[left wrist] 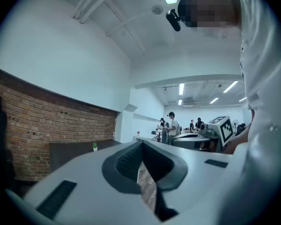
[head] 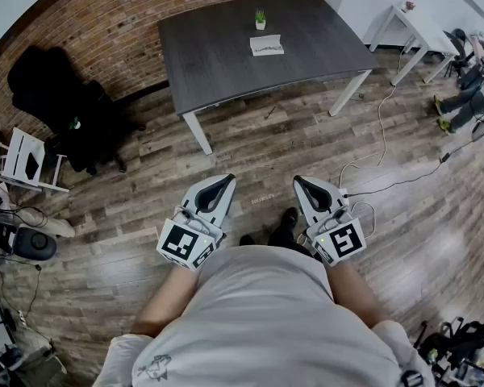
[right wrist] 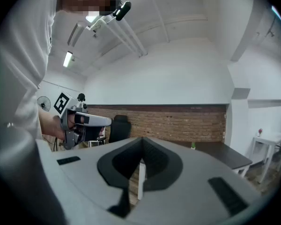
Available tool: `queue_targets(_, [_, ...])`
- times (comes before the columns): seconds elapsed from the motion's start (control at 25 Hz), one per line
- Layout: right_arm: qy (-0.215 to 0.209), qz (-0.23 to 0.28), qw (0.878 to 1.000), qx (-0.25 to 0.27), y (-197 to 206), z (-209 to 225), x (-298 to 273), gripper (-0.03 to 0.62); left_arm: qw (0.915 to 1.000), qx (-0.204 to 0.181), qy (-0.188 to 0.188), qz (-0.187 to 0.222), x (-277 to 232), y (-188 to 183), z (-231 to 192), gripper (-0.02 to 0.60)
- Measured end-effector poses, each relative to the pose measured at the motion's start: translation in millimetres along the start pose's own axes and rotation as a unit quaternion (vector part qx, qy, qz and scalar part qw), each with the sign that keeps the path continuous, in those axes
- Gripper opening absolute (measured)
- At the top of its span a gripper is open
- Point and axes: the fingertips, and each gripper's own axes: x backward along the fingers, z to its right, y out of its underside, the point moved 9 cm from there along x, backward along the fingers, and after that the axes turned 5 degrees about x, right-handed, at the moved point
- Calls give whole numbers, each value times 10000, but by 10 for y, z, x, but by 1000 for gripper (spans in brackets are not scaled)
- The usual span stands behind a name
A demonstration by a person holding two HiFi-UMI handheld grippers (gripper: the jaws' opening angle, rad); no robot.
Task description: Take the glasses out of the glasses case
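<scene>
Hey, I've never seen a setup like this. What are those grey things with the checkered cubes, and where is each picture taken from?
There is no robot here. A person stands on a wood floor and holds a pair of tongs in each hand. The head view comes from a camera on the person's head, looking down at the left tongs and the right tongs. Each pair has a marker cube at the back. The other two pictures come from cameras riding on each pair, looking along its jaws. Both pairs are closed and hold nothing. Ahead stands a dark table with a small potted plant and a flat white item, probably the glasses case, though it's too small to be sure.
</scene>
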Motion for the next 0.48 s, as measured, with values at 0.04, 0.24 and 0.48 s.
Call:
queue_targets(0.04, [-6,-1,10000,-4,7,-2,-8,3,10000,8,-16,6,4,3,-9,11])
queue_targets(0.24, [-30,-17,10000,0,29,-13,-58,4,10000,-7,-20,35,8,-2,-54,11])
queue_targets(0.48, [-77,-9,10000,17,49,47,-110,4,10000,15,-44,26,-44,20,-77,11])
